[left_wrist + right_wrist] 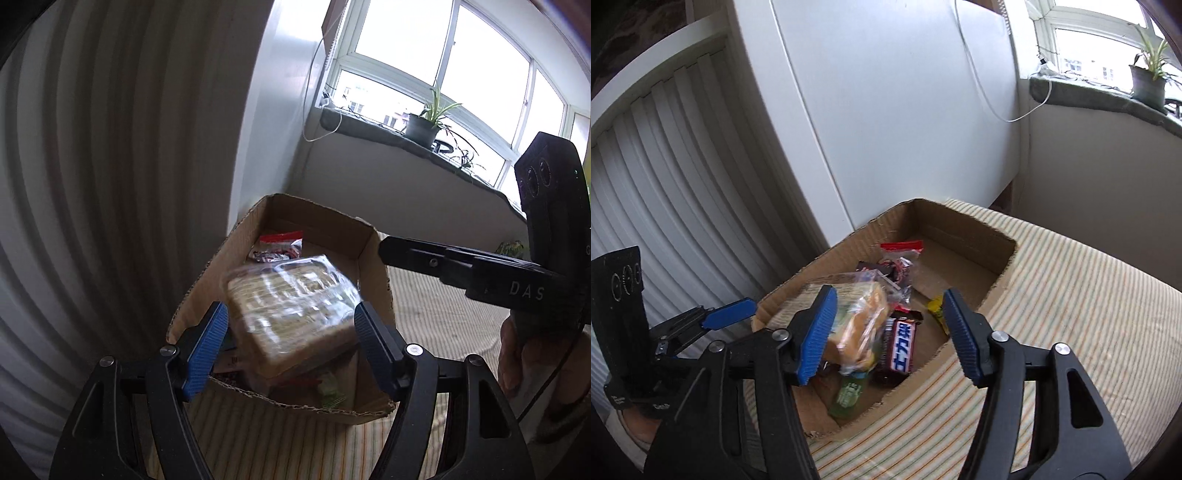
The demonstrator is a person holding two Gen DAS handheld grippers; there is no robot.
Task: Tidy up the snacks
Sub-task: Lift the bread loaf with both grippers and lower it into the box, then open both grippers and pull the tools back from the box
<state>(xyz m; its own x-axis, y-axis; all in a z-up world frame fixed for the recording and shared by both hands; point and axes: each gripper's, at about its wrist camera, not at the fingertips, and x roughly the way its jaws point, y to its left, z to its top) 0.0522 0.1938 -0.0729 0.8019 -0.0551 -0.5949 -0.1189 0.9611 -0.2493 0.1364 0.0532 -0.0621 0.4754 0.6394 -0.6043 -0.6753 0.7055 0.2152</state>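
Observation:
A clear-wrapped pack of tan bread [291, 295] [857, 321] shows blurred inside the open cardboard box [207, 273] [960, 229]. It lies over other snacks: a red-topped clear bag [901, 251], a dark chocolate bar with white lettering [901, 347], a green packet [849, 395] and a yellow packet [936, 306]. My left gripper [291, 308] hovers open over the box's near end, the pack beyond its tips. My right gripper [889, 295] is open above the box; the pack sits by its left pad, the right pad well clear.
The box rests on a striped cloth surface [1052, 295], close against a white cabinet [886, 110] and slatted doors [665, 177]. A windowsill with a potted plant [424, 125] is behind. A person's hand [517, 354] holds the right gripper's handle.

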